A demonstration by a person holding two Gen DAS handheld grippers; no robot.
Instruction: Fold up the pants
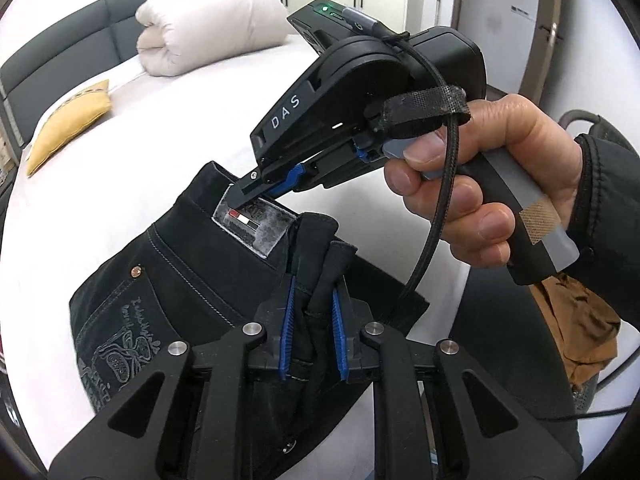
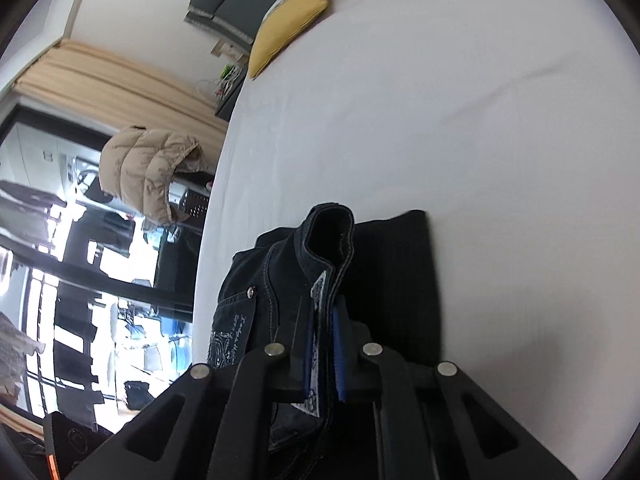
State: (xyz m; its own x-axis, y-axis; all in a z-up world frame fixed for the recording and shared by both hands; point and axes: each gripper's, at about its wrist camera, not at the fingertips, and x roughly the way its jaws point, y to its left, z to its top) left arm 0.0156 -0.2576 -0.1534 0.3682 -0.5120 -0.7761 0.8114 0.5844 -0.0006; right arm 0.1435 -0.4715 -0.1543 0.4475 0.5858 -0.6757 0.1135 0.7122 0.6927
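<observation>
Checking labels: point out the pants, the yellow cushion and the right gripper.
pants (image 1: 188,264): left wrist view, fabric by the back pocket.
yellow cushion (image 2: 288,24): right wrist view, middle of its face.
right gripper (image 1: 240,196): left wrist view, fingertips at the waistband label.

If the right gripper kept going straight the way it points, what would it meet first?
Probably the white bed sheet: the right gripper, shut on the dark denim pants, points down past their waistband. Depth is unclear.
</observation>
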